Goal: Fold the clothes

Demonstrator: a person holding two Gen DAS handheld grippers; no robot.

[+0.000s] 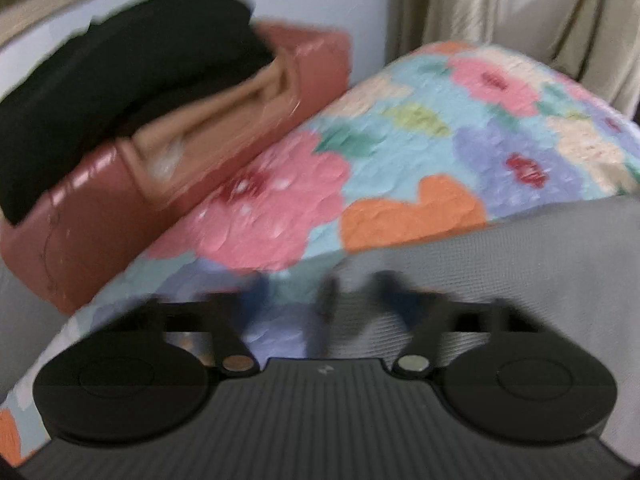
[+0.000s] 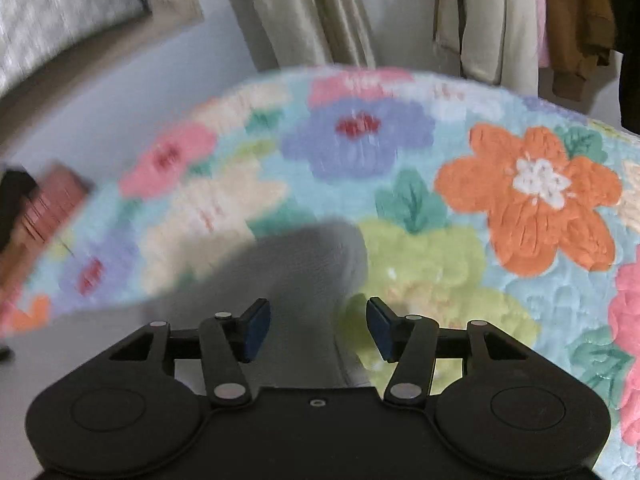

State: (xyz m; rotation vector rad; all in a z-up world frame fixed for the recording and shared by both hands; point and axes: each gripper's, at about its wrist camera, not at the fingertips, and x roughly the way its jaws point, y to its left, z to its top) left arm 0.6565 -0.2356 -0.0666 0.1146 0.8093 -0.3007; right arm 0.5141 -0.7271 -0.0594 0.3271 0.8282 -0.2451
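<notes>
Where the left view alone catches black clothes (image 1: 120, 80) on a brown case (image 1: 80, 220), left claw (image 1: 330, 296) blurred yet closed, grey garment (image 1: 500, 272) on flowered quilt (image 1: 400, 152), right claw (image 2: 318, 328) parted astride it, hanging clothes (image 2: 576, 20) behind

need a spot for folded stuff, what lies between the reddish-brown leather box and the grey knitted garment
Only bare flowered quilt between reddish-brown leather box and grey knitted garment, shown in the left wrist view.

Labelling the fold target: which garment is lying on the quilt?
The grey knit garment, lying on the floral quilt. The black garment sits in the reddish-brown box; the other clothes hang behind.
</notes>
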